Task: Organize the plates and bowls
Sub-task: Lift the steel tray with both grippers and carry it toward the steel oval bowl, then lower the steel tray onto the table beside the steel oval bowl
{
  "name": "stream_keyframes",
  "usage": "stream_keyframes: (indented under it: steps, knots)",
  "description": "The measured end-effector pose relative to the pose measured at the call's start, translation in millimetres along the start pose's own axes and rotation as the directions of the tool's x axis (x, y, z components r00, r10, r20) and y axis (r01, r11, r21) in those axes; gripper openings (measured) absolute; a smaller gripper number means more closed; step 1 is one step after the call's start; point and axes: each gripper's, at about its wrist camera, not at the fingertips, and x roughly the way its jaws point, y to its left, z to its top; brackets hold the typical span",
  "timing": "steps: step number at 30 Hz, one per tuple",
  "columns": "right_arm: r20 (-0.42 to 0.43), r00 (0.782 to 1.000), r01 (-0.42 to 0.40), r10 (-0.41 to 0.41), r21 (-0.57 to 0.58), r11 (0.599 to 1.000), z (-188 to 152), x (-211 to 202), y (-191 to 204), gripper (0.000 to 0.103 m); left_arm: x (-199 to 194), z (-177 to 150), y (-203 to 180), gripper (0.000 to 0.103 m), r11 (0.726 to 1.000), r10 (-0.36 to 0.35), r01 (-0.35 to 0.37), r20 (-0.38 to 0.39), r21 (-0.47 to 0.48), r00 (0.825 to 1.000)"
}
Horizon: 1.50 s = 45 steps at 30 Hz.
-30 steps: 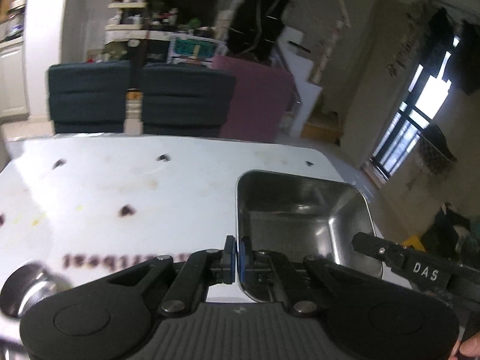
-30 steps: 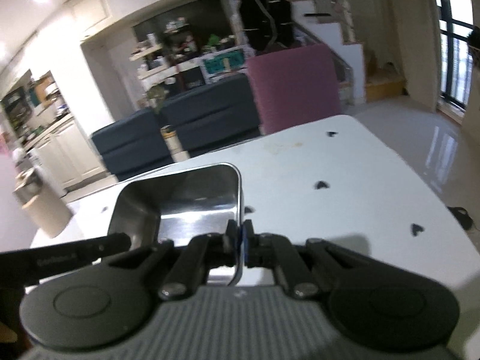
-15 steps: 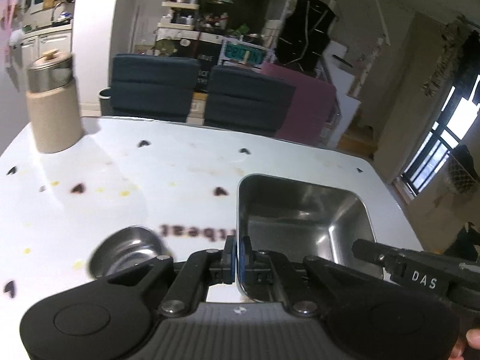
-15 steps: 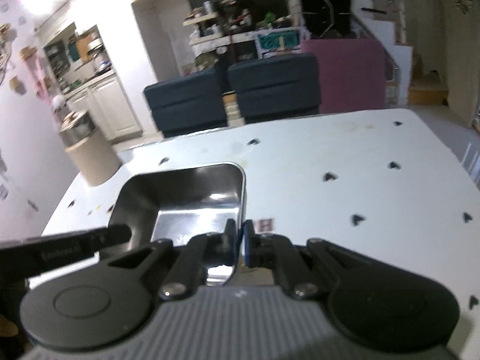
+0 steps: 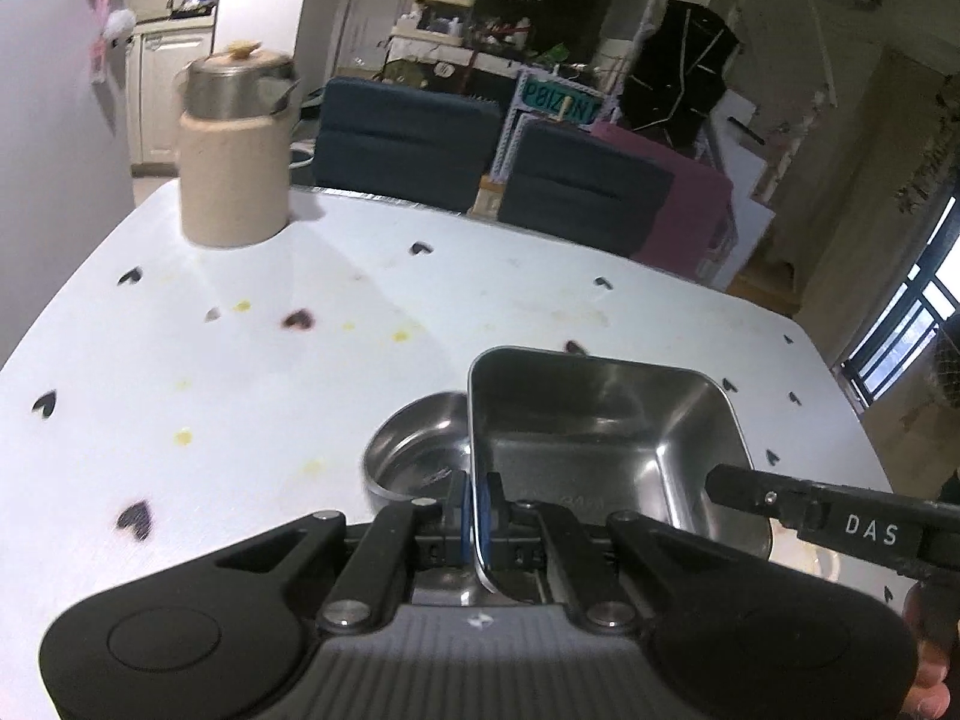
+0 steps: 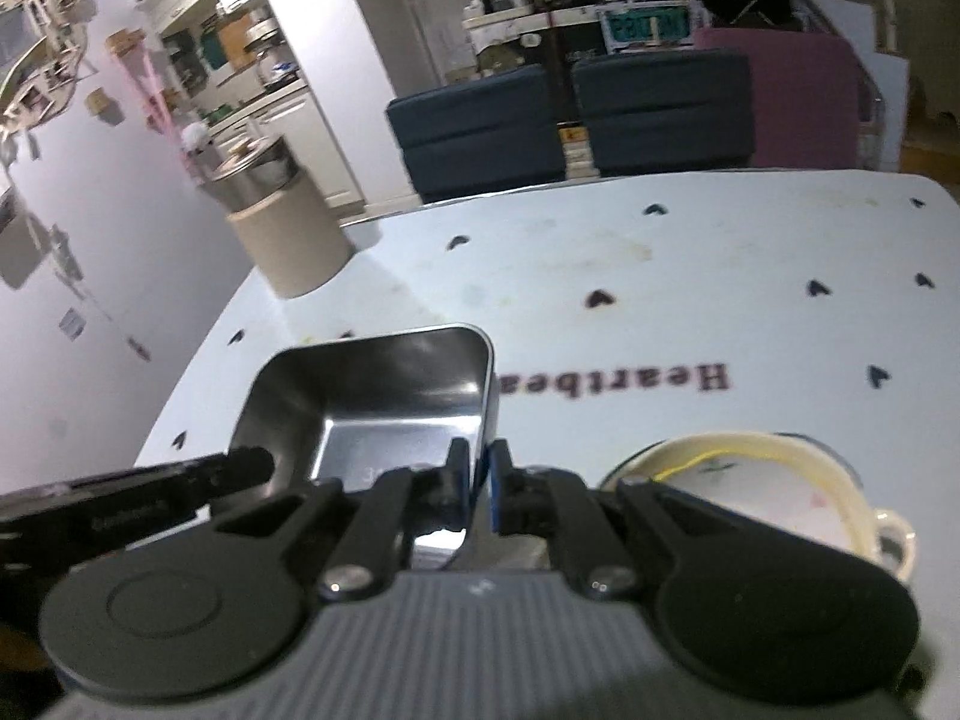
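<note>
Your white table (image 5: 252,372) fills both views, dotted with small dark hearts and a few yellow stains, the word "Heartbeat" printed across it in the right wrist view; beyond its far edge at twelve o'clock stand two dark blue chairs (image 5: 408,138) and a maroon panel (image 6: 804,96); at eleven o'clock on the table sits a beige canister (image 5: 231,180) with a steel lid, upright, well apart from everything you hold.

The square steel pan (image 5: 606,426) is carried between your two tools, over the table at about five o'clock in the left wrist view and eight o'clock in the right; your left gripper (image 5: 477,510) is clenched on the pan's left wall, blue pads pressed to either side of the rim; your right gripper (image 6: 477,486) straddles the opposite wall, its pads close around the rim with a sliver of light showing on each side, so you cannot call that grip firm from here.

Just beside the pan at nine o'clock, partly under its edge, lies a round steel bowl (image 5: 414,450); whether they touch is unclear; at four o'clock in the right wrist view sits a cream enamel bowl (image 6: 750,480) with a small handle, near the pan but apart.
</note>
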Motion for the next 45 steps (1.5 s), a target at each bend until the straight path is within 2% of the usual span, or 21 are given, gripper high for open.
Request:
stream_keyframes:
  steps: [10, 16, 31, 45]
  knots:
    - [-0.086, 0.996, -0.038, 0.036, -0.015, 0.999, -19.9, 14.7, 24.8, 0.009, -5.5, -17.9, 38.1, 0.003, 1.000, 0.016, -0.017, -0.040, -0.015, 0.999]
    - [-0.138, 0.988, -0.073, 0.070, -0.021, 0.997, -18.0, 34.8, 34.6, 0.011, -3.2, -26.1, 55.3, 0.003, 0.999, 0.026, -0.029, -0.070, -0.036, 0.997]
    - [-0.198, 0.977, -0.081, 0.079, -0.002, 0.997, -20.6, 60.0, 42.3, 0.011, 6.5, -29.6, 57.7, 0.003, 0.997, 0.074, -0.076, -0.124, -0.006, 0.989]
    - [-0.230, 0.969, -0.109, 0.093, -0.058, 0.992, -26.1, 65.9, 62.8, 0.016, 23.2, -41.0, 69.2, 0.008, 0.989, 0.150, -0.146, -0.202, 0.038, 0.968]
